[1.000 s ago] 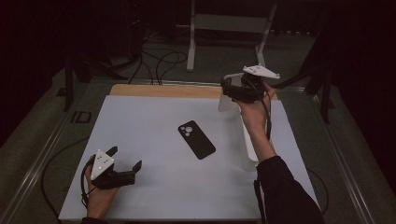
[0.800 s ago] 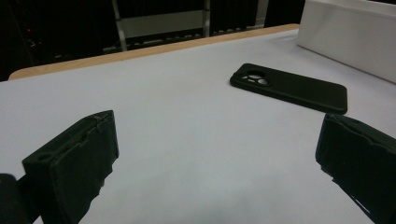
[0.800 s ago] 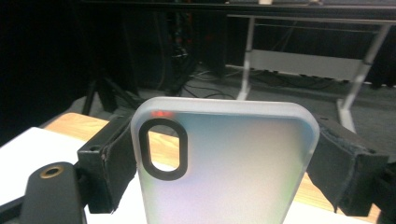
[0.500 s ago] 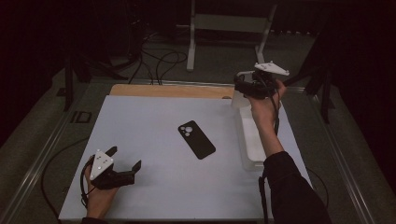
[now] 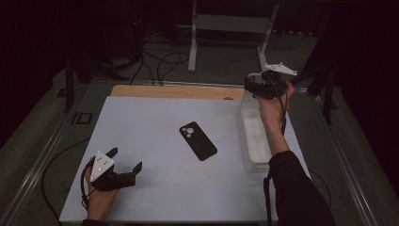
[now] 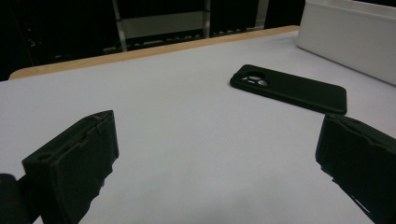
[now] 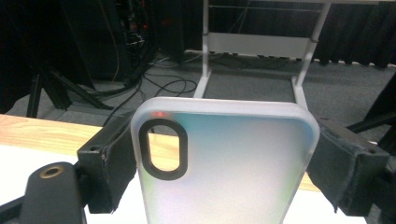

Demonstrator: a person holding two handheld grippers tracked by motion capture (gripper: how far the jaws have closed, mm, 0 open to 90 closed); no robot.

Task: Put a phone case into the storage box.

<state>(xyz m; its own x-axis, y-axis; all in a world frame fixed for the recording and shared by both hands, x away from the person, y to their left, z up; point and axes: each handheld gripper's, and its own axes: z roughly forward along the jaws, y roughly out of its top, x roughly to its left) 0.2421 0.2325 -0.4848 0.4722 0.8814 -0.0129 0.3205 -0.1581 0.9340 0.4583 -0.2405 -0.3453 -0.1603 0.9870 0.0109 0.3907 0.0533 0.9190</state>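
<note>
Black jaws of our left gripper (image 5: 123,165) stand spread and empty at the worktop's near left corner, aimed toward the black phone (image 5: 198,141) lying flat mid-worktop. Beyond, at the far right corner, our right gripper (image 5: 252,86) pinches a translucent phone case (image 7: 224,163) by its sides, lifted above the white bin (image 5: 251,136). The case's lower end is cut off.

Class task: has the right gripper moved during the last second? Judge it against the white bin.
Yes. The right gripper, shut on a translucent phone case, has shifted rightward, from the inner side of the white bin to above its far end.
</note>
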